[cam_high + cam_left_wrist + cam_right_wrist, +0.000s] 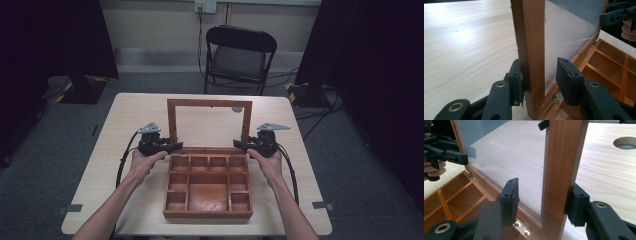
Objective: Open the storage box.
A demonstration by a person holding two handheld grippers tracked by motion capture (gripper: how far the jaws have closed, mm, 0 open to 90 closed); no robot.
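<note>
1. The box [208,187] sits on the table [125,150] in front of me, its lid [209,103] standing upright on the far edge.
2. My left gripper [173,146] reaches in at the lid's left post, low down near the hinge [556,97].
3. In the left gripper view, the post [531,50] stands between my jaws: the outer pad touches the wood, the inner pad stands clear of it on the pane's side. So the left gripper straddles the post with a gap left on one side, not clamping it.
4. My right gripper [241,145] mirrors this at the lid's right post [562,170].
5. In the right gripper view, the outer pad rests against the wood and the inner pad stands apart in front of the pane [509,155]. It too is loose around the post.
6. Both hands hold level, one at each side of the box.
</note>
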